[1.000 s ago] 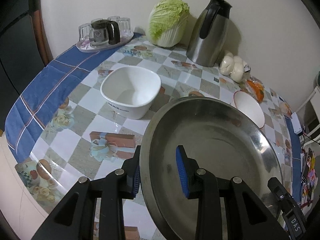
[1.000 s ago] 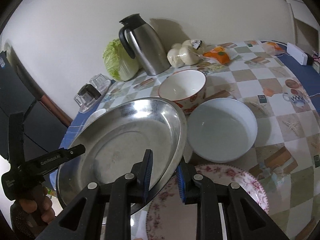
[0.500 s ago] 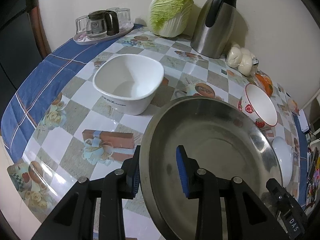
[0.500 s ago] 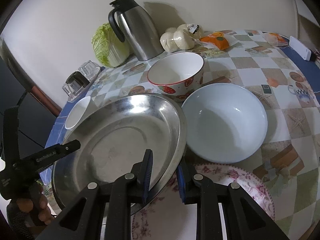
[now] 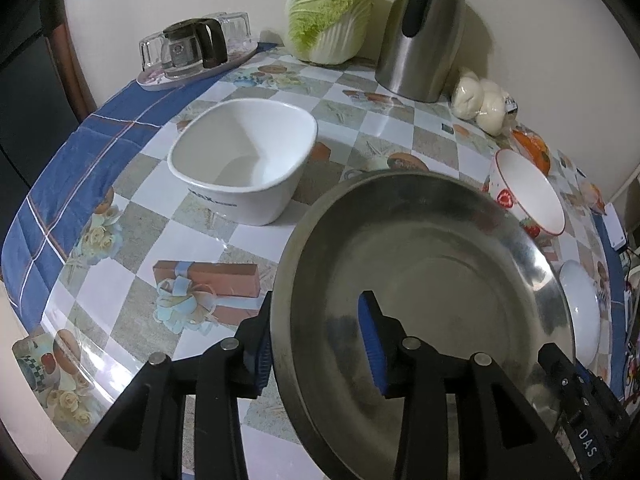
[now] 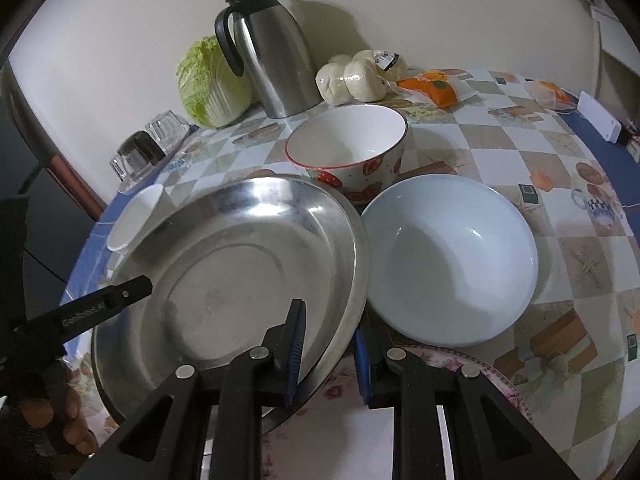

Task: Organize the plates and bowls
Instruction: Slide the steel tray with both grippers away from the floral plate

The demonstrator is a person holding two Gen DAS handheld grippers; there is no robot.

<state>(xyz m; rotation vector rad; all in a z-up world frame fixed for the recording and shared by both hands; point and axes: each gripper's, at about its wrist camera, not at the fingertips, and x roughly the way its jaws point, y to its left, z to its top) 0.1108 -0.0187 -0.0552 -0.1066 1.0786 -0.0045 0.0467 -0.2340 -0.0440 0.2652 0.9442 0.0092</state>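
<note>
A large steel plate [image 5: 432, 304] [image 6: 240, 276] is held by both grippers at opposite rims. My left gripper [image 5: 316, 344] is shut on its left rim. My right gripper [image 6: 330, 352] is shut on its right rim, over a floral plate [image 6: 492, 380]. A square white bowl [image 5: 244, 160] stands left of the steel plate; it also shows in the right wrist view [image 6: 136, 216]. A strawberry bowl [image 6: 348, 148] [image 5: 528, 192] and a pale blue shallow bowl [image 6: 448, 256] [image 5: 580, 312] stand to its right.
A steel thermos jug [image 6: 268, 52] [image 5: 424, 32], a cabbage [image 5: 332, 12] [image 6: 208, 80], bagged buns [image 6: 356, 76] [image 5: 484, 100] and an orange packet [image 6: 436, 88] line the back wall. A tray of glass cups [image 5: 196, 52] [image 6: 148, 148] stands at the back left.
Both grippers with the steel plate have sunk and come nearer the table; the bowls look closer. Both grips stay the same.
</note>
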